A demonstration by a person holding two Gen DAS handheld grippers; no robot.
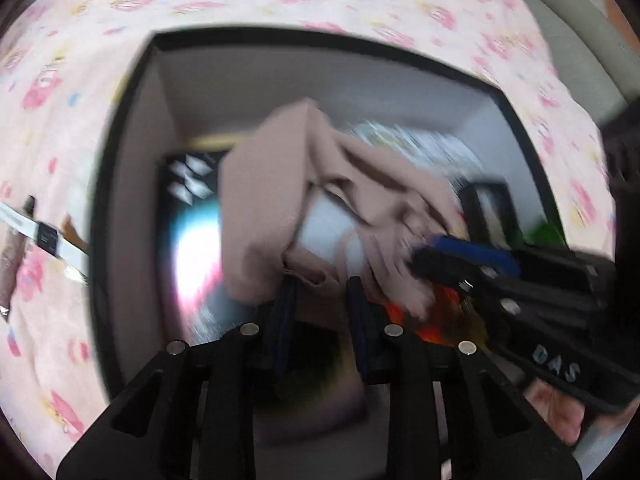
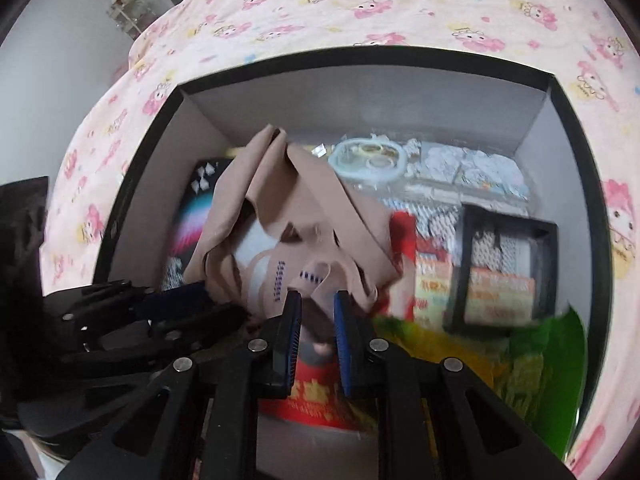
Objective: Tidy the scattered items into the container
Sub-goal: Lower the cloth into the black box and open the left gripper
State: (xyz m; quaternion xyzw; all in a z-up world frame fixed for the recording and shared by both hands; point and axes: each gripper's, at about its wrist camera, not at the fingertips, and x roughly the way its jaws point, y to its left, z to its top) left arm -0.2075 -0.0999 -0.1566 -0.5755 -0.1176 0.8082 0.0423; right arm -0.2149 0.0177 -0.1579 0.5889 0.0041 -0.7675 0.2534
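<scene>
A black-rimmed box [image 1: 132,92] [image 2: 568,92] with grey inner walls stands on a pink patterned sheet. A crumpled beige garment [image 1: 280,192] [image 2: 304,208] lies on top of the items inside it. My left gripper [image 1: 320,284] hovers over the box with its jaws apart at the garment's near edge; the view is blurred. My right gripper [image 2: 317,300] is open just in front of the garment's lower hem, with nothing between its pads. Each gripper shows in the other's view, the right one [image 1: 480,264] and the left one [image 2: 176,304].
The box also holds a black patterned packet [image 2: 200,208], a round pale lidded case [image 2: 368,158], a small black frame [image 2: 504,264], red and yellow packets [image 2: 432,280] and a green bag [image 2: 560,360]. A white strap with a black piece [image 1: 44,236] lies on the sheet at left.
</scene>
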